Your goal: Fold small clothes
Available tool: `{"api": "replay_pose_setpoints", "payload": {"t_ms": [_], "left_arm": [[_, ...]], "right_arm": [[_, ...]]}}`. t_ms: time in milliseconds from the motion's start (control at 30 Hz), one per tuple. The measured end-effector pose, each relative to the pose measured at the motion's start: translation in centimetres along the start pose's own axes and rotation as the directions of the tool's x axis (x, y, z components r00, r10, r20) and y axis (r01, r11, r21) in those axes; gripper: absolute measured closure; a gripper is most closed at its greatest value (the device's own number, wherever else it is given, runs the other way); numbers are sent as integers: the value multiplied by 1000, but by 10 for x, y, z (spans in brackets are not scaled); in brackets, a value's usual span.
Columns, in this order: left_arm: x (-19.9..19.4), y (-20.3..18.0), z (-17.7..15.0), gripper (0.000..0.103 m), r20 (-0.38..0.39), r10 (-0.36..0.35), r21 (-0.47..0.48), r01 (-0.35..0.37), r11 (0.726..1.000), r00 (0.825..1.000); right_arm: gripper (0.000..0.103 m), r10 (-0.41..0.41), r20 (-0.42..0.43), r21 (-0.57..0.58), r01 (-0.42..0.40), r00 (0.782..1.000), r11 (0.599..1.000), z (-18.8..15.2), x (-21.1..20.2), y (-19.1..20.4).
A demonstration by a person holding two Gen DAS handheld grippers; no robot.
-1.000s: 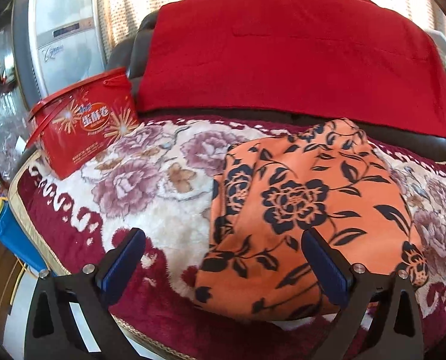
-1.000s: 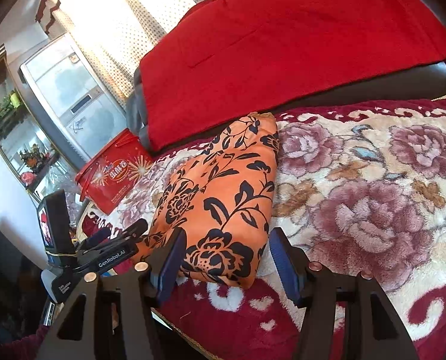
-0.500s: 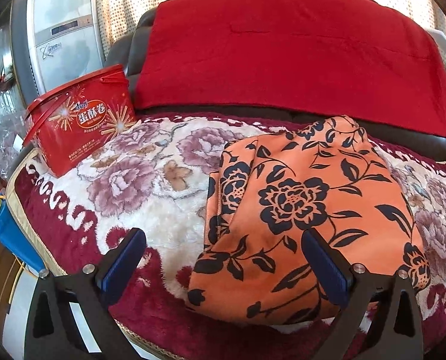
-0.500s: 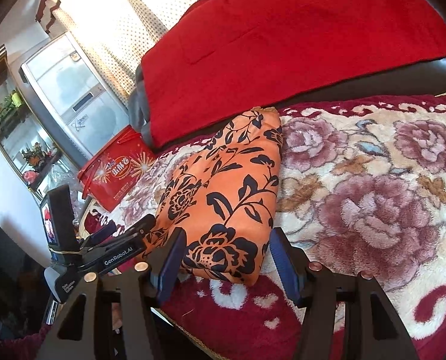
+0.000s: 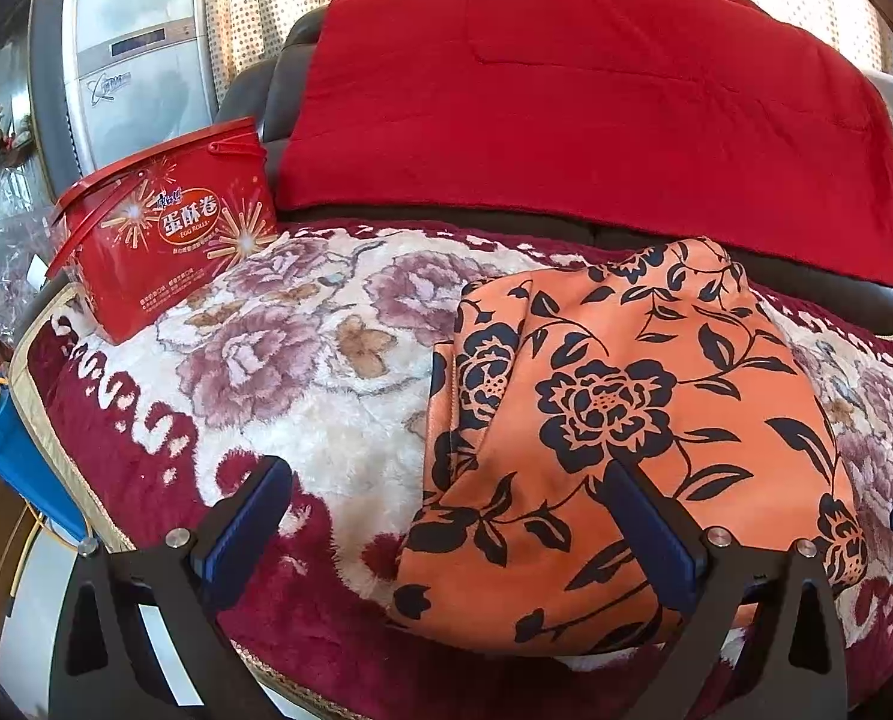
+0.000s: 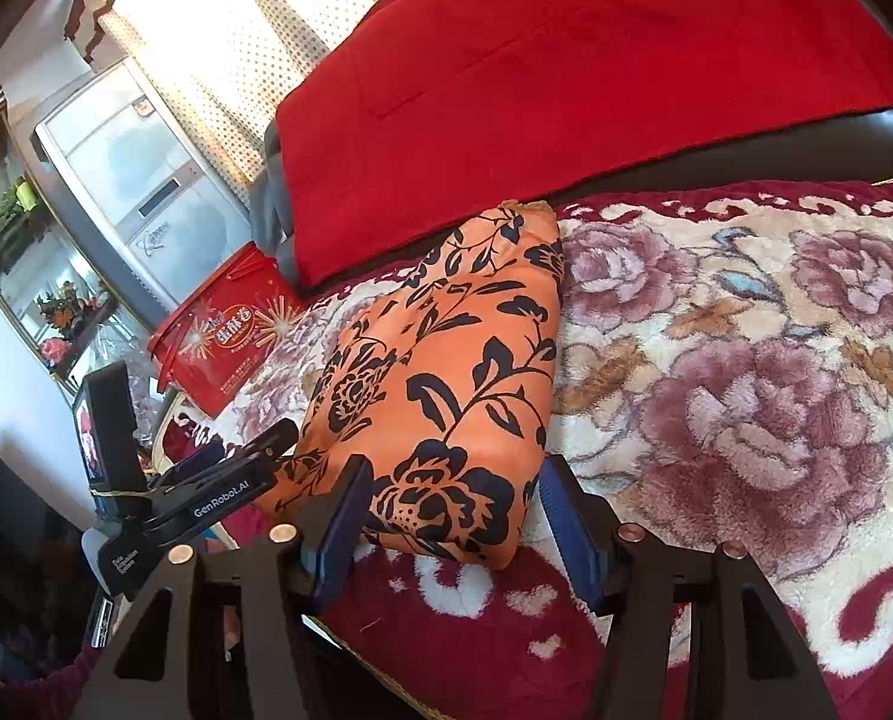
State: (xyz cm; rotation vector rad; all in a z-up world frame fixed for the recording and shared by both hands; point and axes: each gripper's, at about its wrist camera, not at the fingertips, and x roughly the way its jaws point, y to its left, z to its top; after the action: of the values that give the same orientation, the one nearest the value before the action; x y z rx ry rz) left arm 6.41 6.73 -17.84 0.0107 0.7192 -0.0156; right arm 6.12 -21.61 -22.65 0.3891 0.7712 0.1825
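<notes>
A folded orange garment with black flowers (image 5: 626,420) lies on the plush floral cover (image 5: 302,372) of a sofa seat, its near end close to the front edge. My left gripper (image 5: 446,516) stands wide open just before that end; its right finger overlaps the cloth's near edge and nothing is pinched. In the right wrist view the same garment (image 6: 446,372) runs away from me. There my right gripper (image 6: 455,519) is open, its pads flanking the near corner without pressing. The left gripper (image 6: 242,444) shows at the garment's left side.
A red egg-roll tin (image 5: 164,228) stands at the seat's back left. A red blanket (image 5: 566,108) drapes the dark sofa back. The floral cover (image 6: 746,390) stretches right of the garment. A blue container (image 5: 8,450) and a silver cabinet (image 5: 140,60) sit off the left.
Both views have drifted only slightly. The garment lies where it was, and both pairs of jaws keep the same width.
</notes>
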Motion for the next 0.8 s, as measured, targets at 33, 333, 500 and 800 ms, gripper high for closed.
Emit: {"api": "replay_pose_setpoints", "payload": {"t_ms": [33,333,500,800], "left_arm": [[0,0,0,0,0,0,0,0,1000,1000],[2,3,0,0,-4,-4,-11,4,1000,1000],[4,8,1,0,-3,-6,-16,6,1000,1000],[8,18,2,0,-9,-10,-45,10,999,1000]], "right_arm": [[42,0,0,1,0,1000,1000,0,0,0],[40,-1,-13,6,1,1000,1000,-1,4,-1],[40,15,-21,21,-14,1000,1000,1,8,-2],[40,13,-36,23,-12,999,1000,1,17,-1]]}}
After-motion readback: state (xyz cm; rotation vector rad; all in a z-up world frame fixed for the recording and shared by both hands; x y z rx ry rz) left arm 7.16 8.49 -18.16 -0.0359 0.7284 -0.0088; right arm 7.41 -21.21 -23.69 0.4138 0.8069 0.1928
